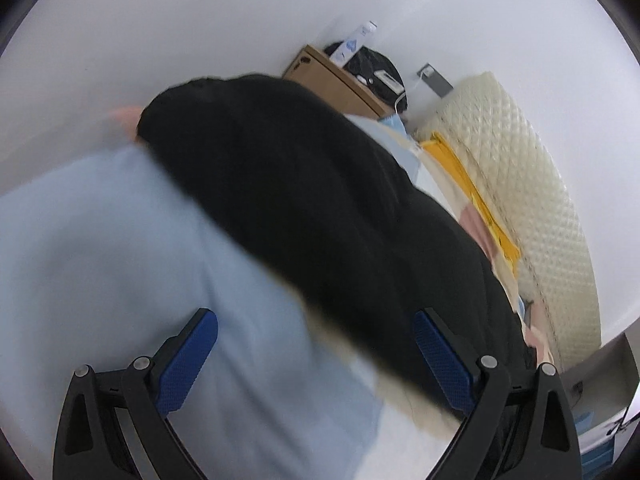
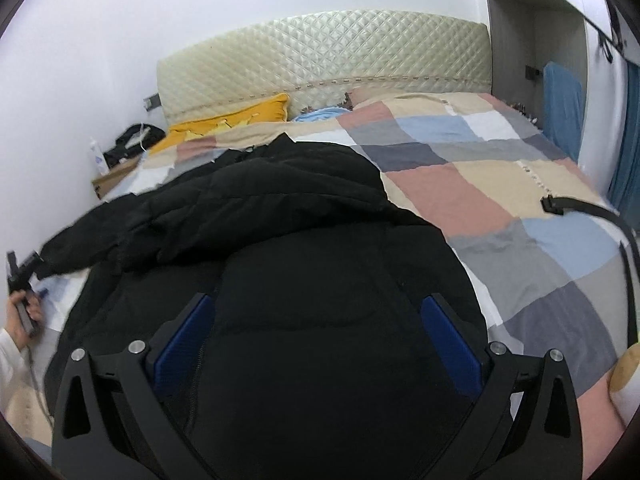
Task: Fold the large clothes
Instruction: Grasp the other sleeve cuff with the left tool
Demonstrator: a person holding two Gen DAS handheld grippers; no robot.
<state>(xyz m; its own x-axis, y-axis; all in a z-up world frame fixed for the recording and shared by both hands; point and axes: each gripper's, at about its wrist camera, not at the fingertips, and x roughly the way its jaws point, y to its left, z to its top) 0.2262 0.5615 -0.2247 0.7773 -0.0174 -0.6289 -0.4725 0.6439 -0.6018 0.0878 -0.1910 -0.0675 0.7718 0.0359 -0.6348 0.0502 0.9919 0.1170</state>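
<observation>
A large black padded jacket [image 2: 280,240] lies spread on the patchwork bed cover [image 2: 500,184]. One sleeve reaches toward the left edge of the bed. My right gripper [image 2: 318,344] hovers over the near part of the jacket with its jaws wide apart, and the blue pads grip nothing. In the blurred, tilted left wrist view, my left gripper [image 1: 316,360] is open too. It sits over the border between the jacket [image 1: 320,200] and a light blue patch of bedding [image 1: 120,260]. At the far left of the right wrist view, a hand [image 2: 22,314] holds the left tool beside the sleeve.
A cream quilted headboard [image 2: 320,52] and a yellow pillow [image 2: 228,120] are at the far end of the bed. A wooden nightstand [image 2: 116,176] at the left wall carries a white bottle [image 2: 98,158] and a black bag [image 2: 132,140]. A black strap [image 2: 592,208] lies on the bed's right side.
</observation>
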